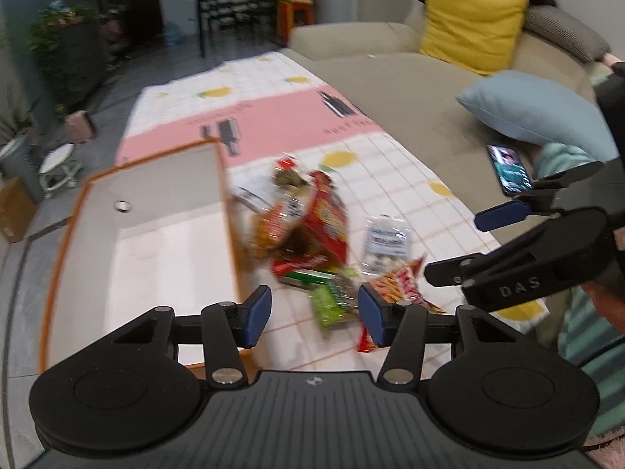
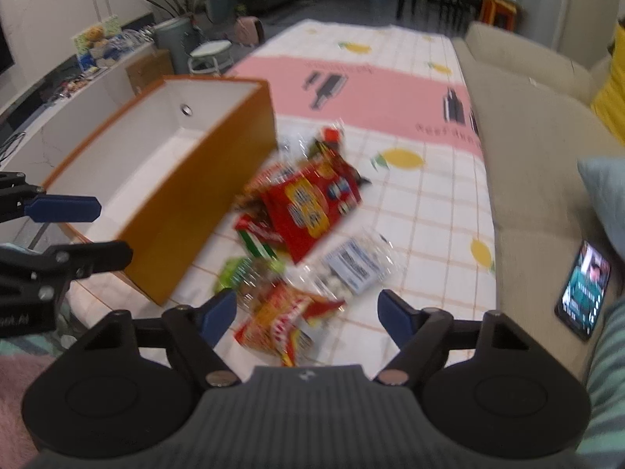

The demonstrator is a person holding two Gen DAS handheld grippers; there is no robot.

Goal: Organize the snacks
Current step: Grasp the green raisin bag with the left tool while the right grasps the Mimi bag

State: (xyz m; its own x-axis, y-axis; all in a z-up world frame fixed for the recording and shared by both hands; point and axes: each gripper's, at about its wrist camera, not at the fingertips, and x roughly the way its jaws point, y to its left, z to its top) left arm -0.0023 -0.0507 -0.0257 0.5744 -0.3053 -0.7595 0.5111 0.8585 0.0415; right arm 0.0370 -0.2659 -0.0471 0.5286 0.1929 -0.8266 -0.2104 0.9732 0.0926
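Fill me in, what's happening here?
A person holds a hand-held gripper in each hand above a heap of snack packets on a checked cloth. The left hand-held gripper and the right hand-held gripper are both open and hold nothing. The orange box with white inside beside the heap has no snacks in it.

The letters "DAS" stand in pale raised print on the black arm of the right claw [image 1: 519, 230], seen from the left wrist view. The printing on the snack packets [image 2: 312, 211] and the dark lettering on the pink band of the cloth [image 2: 390, 90] are too blurred to read.
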